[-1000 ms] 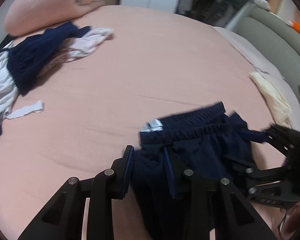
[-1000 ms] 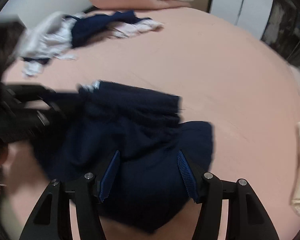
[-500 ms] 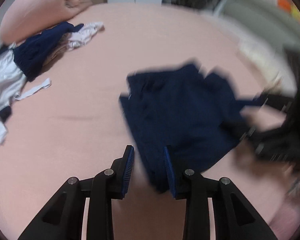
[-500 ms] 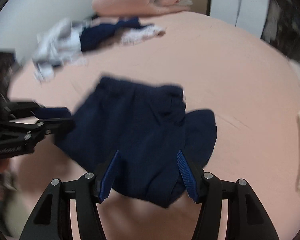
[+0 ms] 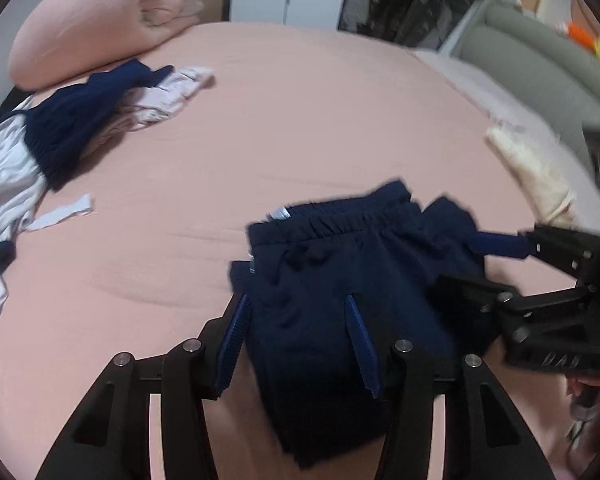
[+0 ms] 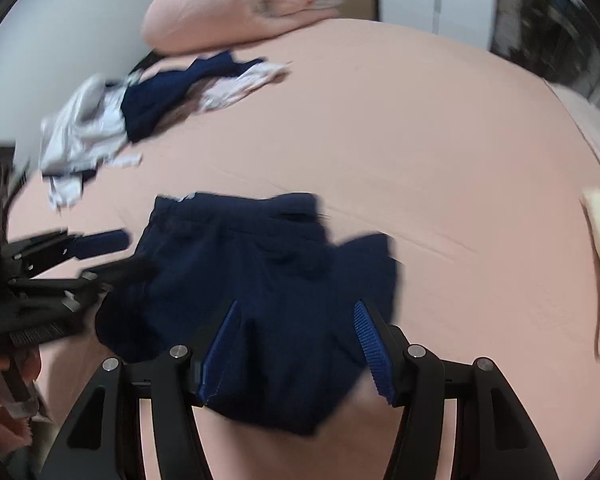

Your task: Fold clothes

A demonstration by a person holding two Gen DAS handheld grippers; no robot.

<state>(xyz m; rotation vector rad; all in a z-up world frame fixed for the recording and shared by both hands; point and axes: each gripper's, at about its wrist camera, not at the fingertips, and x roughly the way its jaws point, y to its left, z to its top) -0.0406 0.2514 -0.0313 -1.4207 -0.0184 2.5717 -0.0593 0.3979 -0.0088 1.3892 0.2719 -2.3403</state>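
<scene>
Your navy shorts (image 5: 340,280) lie on the pink bed sheet (image 5: 300,120), near the edge closest to you, with the elastic waistband turned toward the far side of the bed and a small white label showing at its left corner. The cloth is bunched and doubled over on itself, not flat.

Your left tongs (image 5: 296,344) stand over the near left part of the shorts. Their jaws have just been opening, and they now stand spread: the dark cloth lies between them, but the blue ribbed pads (image 5: 232,340) do not press on it.

Your right tongs (image 6: 296,348) hang over the near right part of the shorts, jaws also spread, with the fabric passing between and beneath them. From the blurred right wrist view I cannot tell whether a pad touches the cloth, but nothing looks pinched.

Each pair of tongs shows in the other's camera, coming in from the side at the edge of the shorts.

Well apart, at the far left of the bed, a heap of other clothes (image 5: 60,128) lies below a pink pillow (image 5: 100,16): a navy piece, white ones and a pale one. A cream cloth (image 5: 532,176) lies at the right edge of the bed.
</scene>
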